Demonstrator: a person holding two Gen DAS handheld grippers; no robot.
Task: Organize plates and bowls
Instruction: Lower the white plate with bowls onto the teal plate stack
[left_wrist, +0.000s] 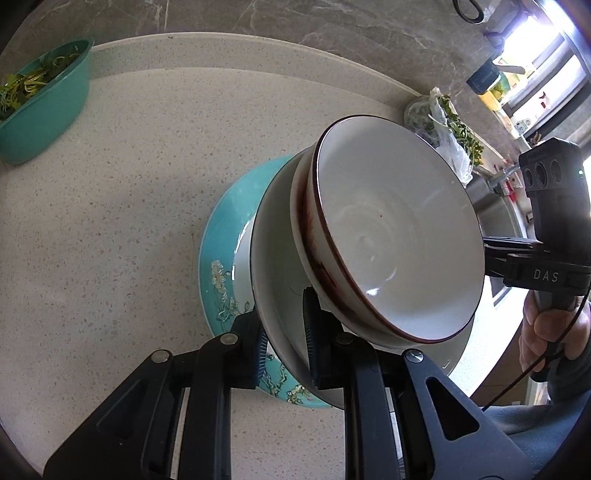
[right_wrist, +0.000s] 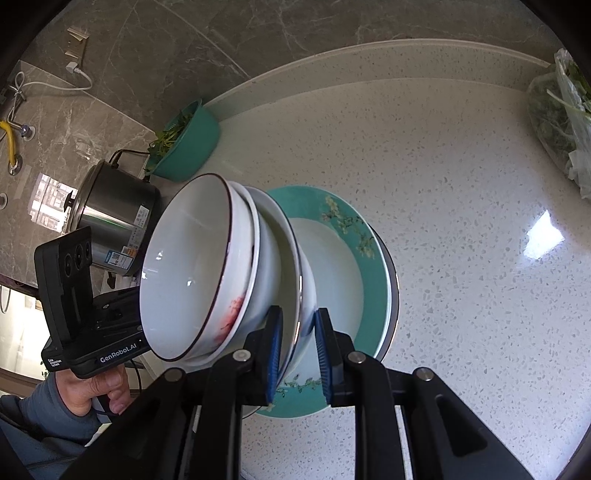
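Two grippers share one load: a nested stack of white bowls carried over a teal floral plate on the speckled table.

Left wrist view: the left gripper (left_wrist: 284, 332) has its jaws clamped on the rim of the lower white bowl (left_wrist: 275, 273) at 6 o'clock. A brown-rimmed bowl (left_wrist: 399, 236) sits nested inside it, tilted toward 3 o'clock. The teal plate (left_wrist: 221, 258) lies beneath, at 9 o'clock of the stack; whether the bowls touch it cannot be told. The right gripper (left_wrist: 491, 254) reaches the stack from 3 o'clock, carried by a hand (left_wrist: 546, 332). A teal basin of greens (left_wrist: 44, 107) stands at 10 o'clock, well apart.

Right wrist view: the right gripper (right_wrist: 298, 343) has its jaws clamped on the rim of the lower bowl (right_wrist: 291, 266) at 6 o'clock. The upper bowl (right_wrist: 188, 266) leans toward 9 o'clock, red marking on its outer wall. The plate (right_wrist: 373, 266) rests on the table (right_wrist: 461, 258) behind the stack. A steel pot (right_wrist: 114, 218) stands at 10 o'clock.

Handling judgement: glazed ceramic is rigid, fairly heavy, slippery and breakable. The nested bowl is loose and can slide out when tilted. Grip the rim at opposite sides, keep the stack level, and lower it centred onto the plate.
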